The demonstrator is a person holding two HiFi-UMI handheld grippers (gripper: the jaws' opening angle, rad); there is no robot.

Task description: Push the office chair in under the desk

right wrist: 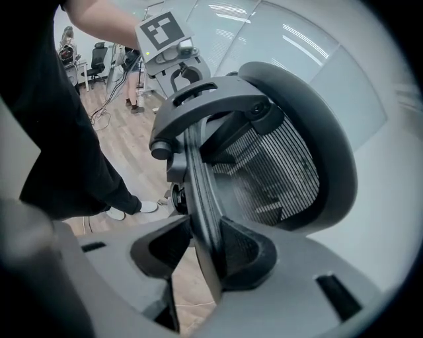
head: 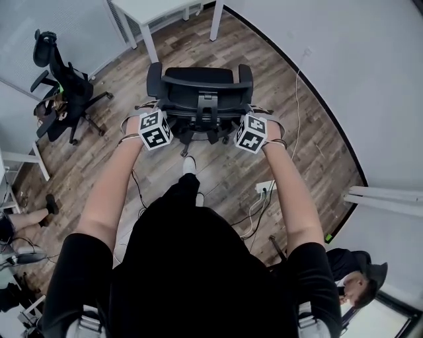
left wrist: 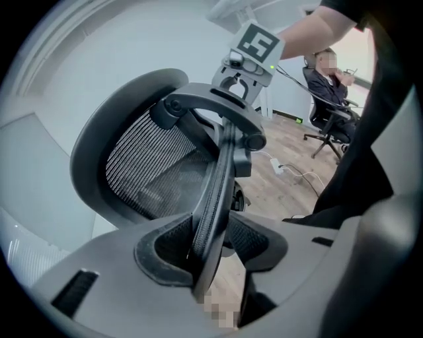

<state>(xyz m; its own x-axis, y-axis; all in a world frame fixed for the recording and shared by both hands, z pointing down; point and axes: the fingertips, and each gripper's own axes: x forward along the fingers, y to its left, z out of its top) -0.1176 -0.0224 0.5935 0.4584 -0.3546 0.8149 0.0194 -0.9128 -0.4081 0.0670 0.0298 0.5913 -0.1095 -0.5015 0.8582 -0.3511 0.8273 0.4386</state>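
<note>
The office chair (head: 198, 99) stands just short of the table (head: 142, 10), the side edges of its backrest (left wrist: 132, 165) pinched by the left hand-held gripper (left wrist: 211, 257) and right hand-held gripper (right wrist: 201, 254), so an uneven shove could swivel it into a table leg (head: 151, 47) or slip a grip.

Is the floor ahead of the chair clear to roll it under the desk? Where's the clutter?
Bare: floor between chair and desk legs, and from chair right to the wall. Crowded: second chair at left, power strip and cables behind the chair, right.
</note>
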